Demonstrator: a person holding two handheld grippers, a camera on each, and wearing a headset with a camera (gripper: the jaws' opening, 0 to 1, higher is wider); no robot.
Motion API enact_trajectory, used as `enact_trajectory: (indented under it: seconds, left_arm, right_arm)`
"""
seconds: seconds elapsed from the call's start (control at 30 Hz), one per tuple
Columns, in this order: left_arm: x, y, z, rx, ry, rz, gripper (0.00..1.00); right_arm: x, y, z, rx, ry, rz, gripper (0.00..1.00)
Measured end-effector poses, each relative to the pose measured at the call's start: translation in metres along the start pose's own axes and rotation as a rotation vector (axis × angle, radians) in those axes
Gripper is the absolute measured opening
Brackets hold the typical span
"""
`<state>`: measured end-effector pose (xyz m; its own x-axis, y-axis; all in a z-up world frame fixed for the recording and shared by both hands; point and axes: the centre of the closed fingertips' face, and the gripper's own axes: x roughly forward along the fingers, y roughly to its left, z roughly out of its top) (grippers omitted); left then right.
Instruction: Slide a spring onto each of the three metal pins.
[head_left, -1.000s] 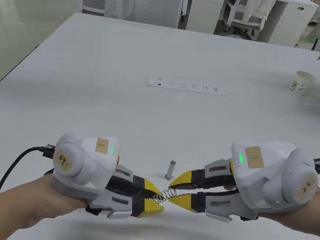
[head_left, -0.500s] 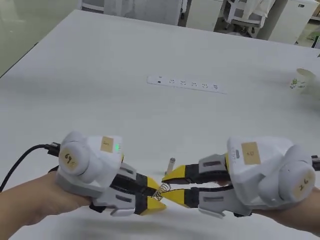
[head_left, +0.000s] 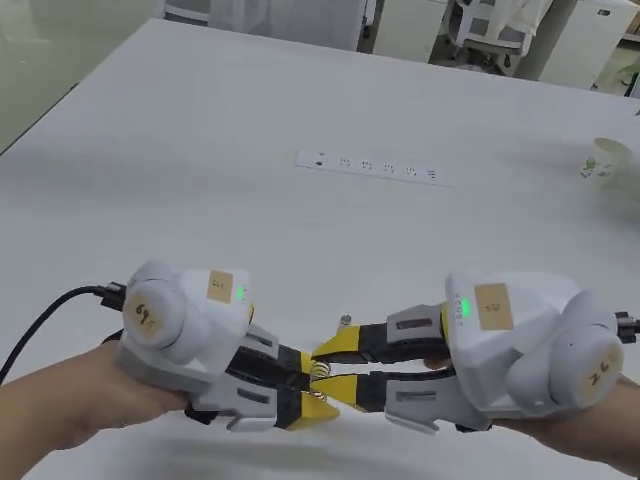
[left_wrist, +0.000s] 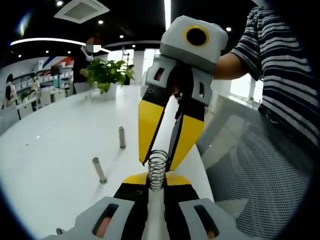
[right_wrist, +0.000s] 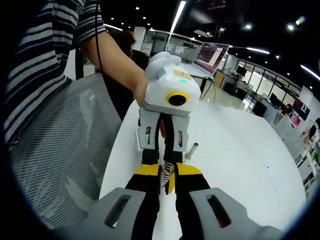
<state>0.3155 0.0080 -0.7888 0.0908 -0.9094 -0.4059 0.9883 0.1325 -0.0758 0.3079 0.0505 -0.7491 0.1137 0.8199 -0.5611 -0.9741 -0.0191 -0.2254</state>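
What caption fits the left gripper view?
Left gripper pinches a spring; the right gripper's jaws flank its top, two metal pins standing behind.

Tan handwritten stickers (head_left: 218, 287) on left tool (head_left: 310, 381) and right tool (head_left: 330, 374); digits too blurred to read

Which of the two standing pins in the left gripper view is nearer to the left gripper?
The lower-left pin is nearer to the left gripper. It looks bigger and sits lower in that view, while the other pin stands farther back.

White-grey housings on left tongs (head_left: 312, 385) and right tongs (head_left: 326, 374), black, yellow-tipped; green lights, tan numbered stickers; black cable (head_left: 45, 320); dark-striped short sleeve (left_wrist: 270, 45).
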Motion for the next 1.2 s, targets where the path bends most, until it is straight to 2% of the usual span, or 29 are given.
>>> enact_trajectory:
  seconds: [0.7, 1.2]
  left_arm:
    - [-0.0041, 0.0018, 0.0003, -0.038, -0.006, 0.016, 0.04]
    - [-0.0085, 0.0049, -0.0024, -0.069, -0.009, 0.045, 0.12]
  right_arm:
    - [-0.0006, -0.0036, 0.0038, -0.025, 0.003, 0.001, 0.07]
    - [-0.0036, -0.0070, 0.0030, -0.030, 0.012, -0.013, 0.07]
